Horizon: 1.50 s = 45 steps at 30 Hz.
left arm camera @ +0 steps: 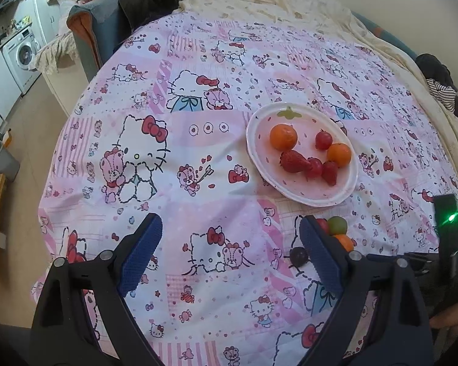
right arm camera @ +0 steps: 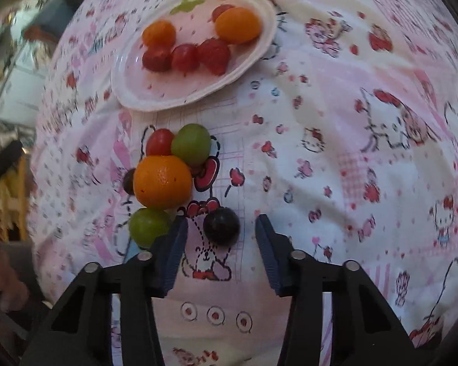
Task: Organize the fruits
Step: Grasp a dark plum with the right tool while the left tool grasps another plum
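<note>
— So, working across from the left, what do you see first?

— Well, the left gripper [left arm camera: 230, 251] hangs over the cartoon-cat bedsheet [left arm camera: 174, 140] with its jaws wide apart and only cloth between them.

— And further right?

— Just past its right finger a loose cluster of fruit lies on the sheet. In the right wrist view it reads clearly: a small red tomato [right arm camera: 159, 142] touching a green grape [right arm camera: 191, 144], with a mandarin [right arm camera: 162, 181] just below both. A second green grape [right arm camera: 149, 225] sits under the mandarin, and a dark fruit peeks out from behind the mandarin's left edge, too hidden to name.

— Where is the plate?

— The white plate [left arm camera: 261, 164] lies beyond the cluster, apart from it. It holds two mandarins, strawberries and small red fruits, bunched toward one side.

— And the right gripper?

— The right gripper [right arm camera: 221, 227] points steeply down at the sheet with a dark grape [right arm camera: 221, 225] between its fingertips. The jaws stand narrowed around the grape, yet a gap shows on each side, so neither pad presses it. Its left finger [right arm camera: 174, 244] lies right against the lower green grape.
</note>
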### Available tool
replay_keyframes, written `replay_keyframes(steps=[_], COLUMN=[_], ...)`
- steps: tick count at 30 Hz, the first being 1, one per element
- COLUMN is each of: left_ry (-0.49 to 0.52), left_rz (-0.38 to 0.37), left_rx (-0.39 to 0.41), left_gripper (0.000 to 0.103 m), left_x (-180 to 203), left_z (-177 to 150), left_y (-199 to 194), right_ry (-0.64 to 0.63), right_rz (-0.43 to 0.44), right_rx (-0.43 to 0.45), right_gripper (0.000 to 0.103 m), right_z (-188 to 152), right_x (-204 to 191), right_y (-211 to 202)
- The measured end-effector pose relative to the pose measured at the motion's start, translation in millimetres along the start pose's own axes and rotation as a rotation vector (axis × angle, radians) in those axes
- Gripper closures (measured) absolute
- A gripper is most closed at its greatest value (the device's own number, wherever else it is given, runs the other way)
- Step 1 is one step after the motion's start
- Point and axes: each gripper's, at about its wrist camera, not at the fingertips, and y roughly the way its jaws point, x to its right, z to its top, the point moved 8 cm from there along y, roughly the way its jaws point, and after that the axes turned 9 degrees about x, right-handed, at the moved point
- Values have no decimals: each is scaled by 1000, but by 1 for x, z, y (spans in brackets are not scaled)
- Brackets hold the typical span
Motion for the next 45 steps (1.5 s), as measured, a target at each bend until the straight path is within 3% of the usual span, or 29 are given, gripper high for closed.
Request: replay_keyframes(steps=[5,13,18,21,23,25,33,34,37,38,45], left_ry=[-8,-3,11,25,51,91,205,205,209,220,144], left_rz=[-6,-9,-28,-51,-70,-93,-164,-165,-181,-192,-232], left_rx=[-9,-18,-64,-136,-178,-217,-275,-283,-290,-287,-303], left_gripper=[13,13,14,25,39,42,59,66,73,82,85], left_x=[-1,0,6,14,23,37,77,78,83,87,85], left_z=[-1,-3,-12,-26,-36,-46,-72,-74,-77,-78,-78], left_y=[1,3,11,24,33,42,65,68,74,74,77], right_ry=[-153,-115,-19,43,75,100,120,123,129,130,119], right_rz=[-89,-49,8,41,54,63,88,91,100,102,106], right_rx=[-2,58,175,248,266,267,267,267,271,272,267], right_gripper=[77,78,78,78,78,78,78,78,78,78,78], right_z=[-3,1,16,26,31,31,32,32,33,34,35], right_x=[-10,-3,4,12,16,19,19,19,18,18,17], right_y=[10,-10,-46,-67,-72,-73,-78,-78,-78,-78,-77])
